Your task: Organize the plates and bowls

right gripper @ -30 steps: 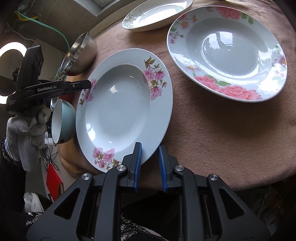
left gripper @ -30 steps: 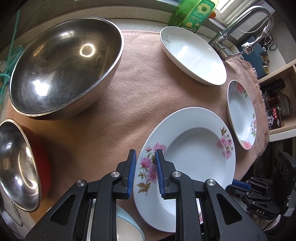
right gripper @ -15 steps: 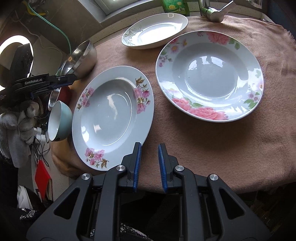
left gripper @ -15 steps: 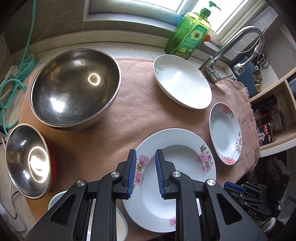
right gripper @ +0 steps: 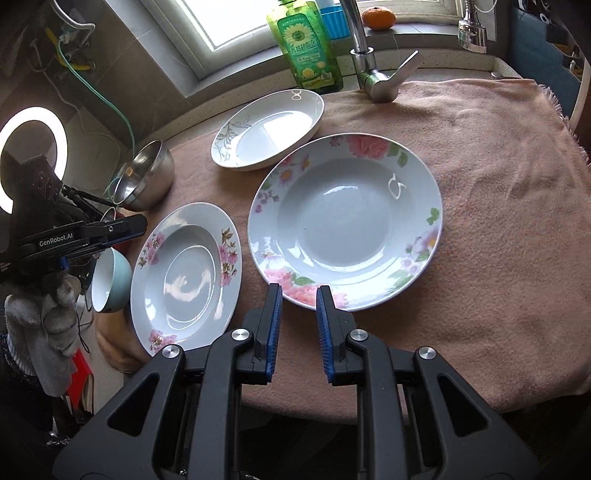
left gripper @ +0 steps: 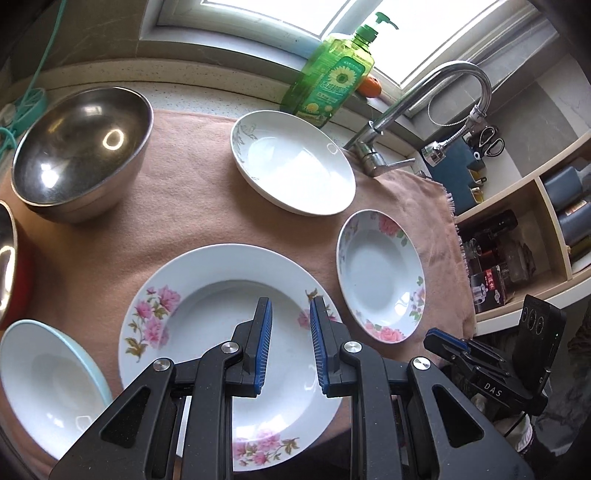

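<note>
Three plates lie on a pink-brown cloth (left gripper: pixel 177 177): a pink-flowered plate (left gripper: pixel 207 306) (right gripper: pixel 184 273), a rose-rimmed plate (left gripper: pixel 380 273) (right gripper: pixel 343 221) and a plain white plate (left gripper: pixel 295 162) (right gripper: pixel 269 129). A large steel bowl (left gripper: pixel 77 147) stands at the back left, a small steel bowl (left gripper: pixel 5 258) at the left edge, and a light-blue bowl (left gripper: pixel 44 380) (right gripper: pixel 110 280) at the front left. My left gripper (left gripper: pixel 290 314) is open and empty above the pink-flowered plate. My right gripper (right gripper: pixel 298 299) is open and empty over the rose-rimmed plate's near rim.
A green soap bottle (left gripper: pixel 332 81) (right gripper: pixel 306 48) and a chrome tap (left gripper: pixel 406 118) (right gripper: pixel 373 70) stand at the back by the window. An orange (right gripper: pixel 378 18) sits on the sill. Shelves with bottles (left gripper: pixel 517 251) are on the right. A ring light (right gripper: pixel 29 155) glows at the left.
Both grippers have pulled up and back, so more of the counter shows. The left gripper shifted right over the pink-flowered plate. The right gripper shifted right to the rose-rimmed plate. Both stay open.
</note>
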Demonstrator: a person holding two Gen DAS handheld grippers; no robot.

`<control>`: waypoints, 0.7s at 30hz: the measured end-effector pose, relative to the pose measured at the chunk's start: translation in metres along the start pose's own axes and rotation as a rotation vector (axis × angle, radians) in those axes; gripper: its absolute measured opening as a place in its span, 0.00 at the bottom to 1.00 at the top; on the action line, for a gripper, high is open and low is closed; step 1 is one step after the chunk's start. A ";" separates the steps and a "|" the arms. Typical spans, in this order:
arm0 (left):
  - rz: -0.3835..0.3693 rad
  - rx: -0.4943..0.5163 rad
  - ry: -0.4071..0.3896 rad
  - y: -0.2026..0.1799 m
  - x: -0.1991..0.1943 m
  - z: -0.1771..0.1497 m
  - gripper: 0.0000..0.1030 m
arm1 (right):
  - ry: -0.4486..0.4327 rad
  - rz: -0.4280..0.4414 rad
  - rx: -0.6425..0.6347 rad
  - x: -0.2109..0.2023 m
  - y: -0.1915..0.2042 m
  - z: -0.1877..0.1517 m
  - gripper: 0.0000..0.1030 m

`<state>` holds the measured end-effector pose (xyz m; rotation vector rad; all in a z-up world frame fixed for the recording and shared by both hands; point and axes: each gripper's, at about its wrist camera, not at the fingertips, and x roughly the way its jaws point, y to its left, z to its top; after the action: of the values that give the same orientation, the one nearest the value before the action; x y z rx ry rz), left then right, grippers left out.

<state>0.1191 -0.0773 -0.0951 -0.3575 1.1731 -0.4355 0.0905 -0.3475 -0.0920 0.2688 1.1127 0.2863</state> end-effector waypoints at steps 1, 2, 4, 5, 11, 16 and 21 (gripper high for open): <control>-0.009 -0.003 0.000 -0.005 0.004 -0.001 0.19 | -0.005 0.004 0.006 -0.001 -0.005 0.004 0.19; -0.012 -0.006 -0.003 -0.009 0.008 -0.001 0.19 | -0.007 0.005 0.010 -0.003 -0.011 0.008 0.19; -0.018 -0.005 -0.003 -0.019 0.016 -0.001 0.19 | -0.010 -0.015 0.009 -0.005 -0.023 0.016 0.20; -0.020 -0.004 -0.005 -0.023 0.019 0.000 0.19 | -0.012 -0.026 0.007 -0.005 -0.028 0.019 0.23; -0.020 0.002 0.019 -0.043 0.045 -0.002 0.19 | 0.000 -0.054 0.035 -0.002 -0.065 0.038 0.34; 0.000 0.011 0.038 -0.051 0.061 0.000 0.19 | 0.004 -0.054 0.030 0.005 -0.088 0.053 0.34; 0.030 0.022 0.044 -0.054 0.072 0.004 0.19 | 0.036 -0.028 0.049 0.018 -0.106 0.061 0.34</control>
<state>0.1384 -0.1598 -0.1248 -0.3119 1.2146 -0.4314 0.1633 -0.4436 -0.1188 0.2919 1.1596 0.2397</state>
